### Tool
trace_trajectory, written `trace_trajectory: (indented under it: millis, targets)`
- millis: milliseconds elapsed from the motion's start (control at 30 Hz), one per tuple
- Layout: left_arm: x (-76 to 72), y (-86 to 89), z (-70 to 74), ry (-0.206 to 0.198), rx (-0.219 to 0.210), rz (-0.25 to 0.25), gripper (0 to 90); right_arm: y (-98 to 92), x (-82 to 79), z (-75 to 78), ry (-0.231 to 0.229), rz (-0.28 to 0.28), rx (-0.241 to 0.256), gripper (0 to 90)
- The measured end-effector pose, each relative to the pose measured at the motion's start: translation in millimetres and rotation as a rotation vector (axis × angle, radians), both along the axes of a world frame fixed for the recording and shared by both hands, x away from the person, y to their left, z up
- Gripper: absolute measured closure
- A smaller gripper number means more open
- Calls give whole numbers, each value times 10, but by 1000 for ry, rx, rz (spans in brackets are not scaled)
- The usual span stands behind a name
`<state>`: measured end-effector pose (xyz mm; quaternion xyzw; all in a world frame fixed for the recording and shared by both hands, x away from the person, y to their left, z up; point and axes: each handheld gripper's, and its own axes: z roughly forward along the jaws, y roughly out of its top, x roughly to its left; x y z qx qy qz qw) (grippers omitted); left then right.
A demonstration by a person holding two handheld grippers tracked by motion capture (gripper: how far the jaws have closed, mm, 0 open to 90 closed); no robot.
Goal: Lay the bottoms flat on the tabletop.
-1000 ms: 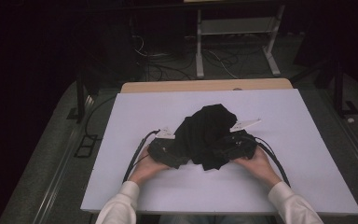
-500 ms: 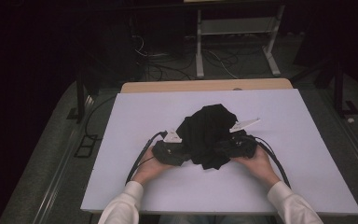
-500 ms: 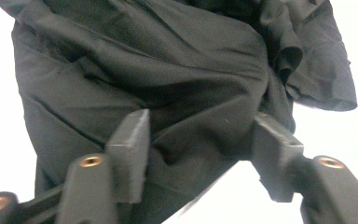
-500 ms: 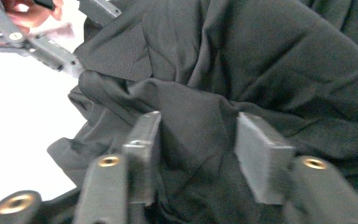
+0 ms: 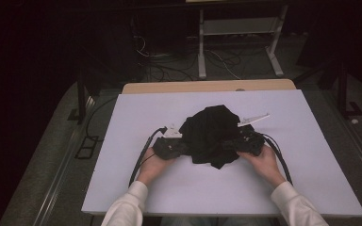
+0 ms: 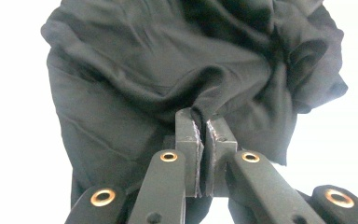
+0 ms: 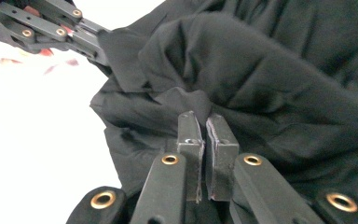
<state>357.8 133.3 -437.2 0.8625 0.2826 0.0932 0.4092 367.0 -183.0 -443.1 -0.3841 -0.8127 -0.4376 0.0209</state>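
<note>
Closer now, both claws (image 6: 204,122) (image 7: 207,122) pinch black cloth (image 5: 212,132).

A pale lavender sheet (image 5: 122,155) covers the worktop, whose bare wooden far edge (image 5: 207,86) shows as a tan strip beyond the sheet. Past it, on the dark floor, stands a white metal frame (image 5: 238,35) with splayed legs, and a tangle of cables (image 5: 169,61) lies on the floor to its left. A black stand (image 5: 80,96) rises beside the worktop's left far corner, another (image 5: 343,89) off its right side. A rail (image 5: 59,181) runs along the floor at left.
</note>
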Motion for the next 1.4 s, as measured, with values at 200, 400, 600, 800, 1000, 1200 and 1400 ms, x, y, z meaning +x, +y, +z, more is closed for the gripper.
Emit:
trace_trajectory:
  millis: [200, 400, 600, 800, 1000, 1200, 1400]
  targets:
    - [11, 153, 186, 28, -87, 3, 847, -250, -11, 126, -5, -53, 51, 851]
    - [-69, 253, 374, 25, -133, -17, 847, -429, -16, 175, -10, -85, 79, 851]
    - [-142, 273, 447, 48, -144, -60, 848, -553, -81, 197, 5, -92, 103, 852]
    - [-259, 289, 484, 77, -172, -89, 849, -613, -221, 273, 1, -78, 135, 853]
    - [-403, 348, 572, 78, -218, -115, 850, -723, -372, 316, 10, -80, 185, 853]
    - [-485, 428, 606, 90, -276, -119, 850, -834, -530, 353, 14, -80, 221, 855]
    - [-573, 463, 639, 133, -354, -177, 851, -921, -672, 384, 33, -52, 217, 854]
